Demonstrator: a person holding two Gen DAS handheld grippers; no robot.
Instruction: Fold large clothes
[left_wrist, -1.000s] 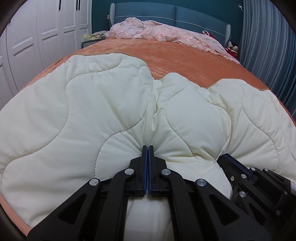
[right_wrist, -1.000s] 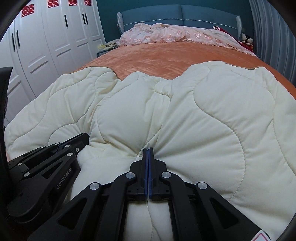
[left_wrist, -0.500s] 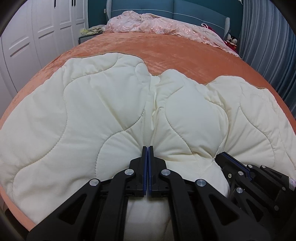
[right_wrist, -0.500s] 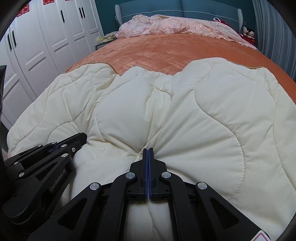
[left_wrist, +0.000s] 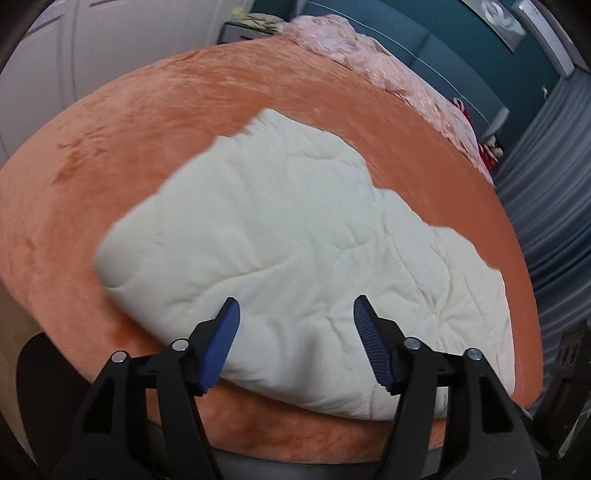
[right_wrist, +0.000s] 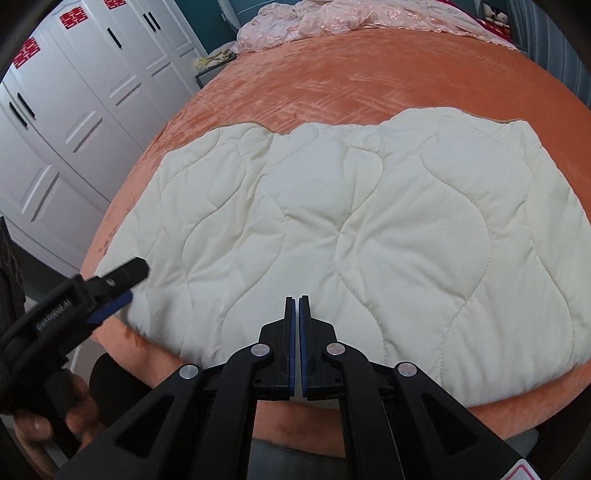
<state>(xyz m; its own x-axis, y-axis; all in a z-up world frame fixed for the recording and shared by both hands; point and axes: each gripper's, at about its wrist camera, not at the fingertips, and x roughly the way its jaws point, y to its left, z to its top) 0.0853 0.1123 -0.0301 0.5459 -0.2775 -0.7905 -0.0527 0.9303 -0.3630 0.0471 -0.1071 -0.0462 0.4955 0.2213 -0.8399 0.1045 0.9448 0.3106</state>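
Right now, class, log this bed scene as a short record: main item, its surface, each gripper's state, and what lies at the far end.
main item: cream quilted cover, lying flat in a folded rectangle
surface: orange bedspread
left gripper: jaws opening, nothing between them, above the cover's near edge
right gripper: shut, holding nothing, above the cover's near edge
far end: crumpled pink bedding by the headboard
room side: white wardrobe doors with red paper cut-outs
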